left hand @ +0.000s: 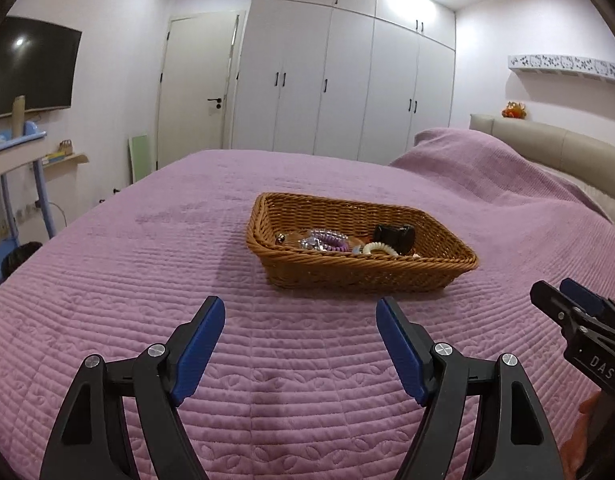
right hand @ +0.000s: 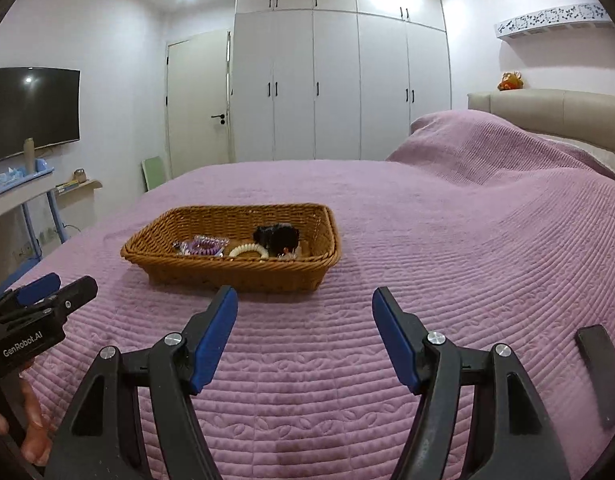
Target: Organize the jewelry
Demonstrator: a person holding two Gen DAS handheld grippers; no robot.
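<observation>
Basket [left hand: 361,240] sits on the purple bedspread [left hand: 147,280], ahead of my left gripper [left hand: 300,322] and ahead-left of my right gripper [right hand: 304,312]. Inside it: purple coil band [left hand: 327,240], cream coil band [left hand: 381,249], black clip [left hand: 393,236], some clear or shiny bits I can't make out. All loose in one heap toward the near wall.

Both grippers hang above the spread short of the basket, jaws wide apart, holding nothing. A flat black thing [right hand: 601,372] lies on the spread to the right of my right gripper; can't tell what it is.

Step, as I judge it: pieces already lie in the basket and none show on the spread. That fits jewelry gathered in, or jewelry waiting to be sorted out. Can't settle which, so I call no move.
</observation>
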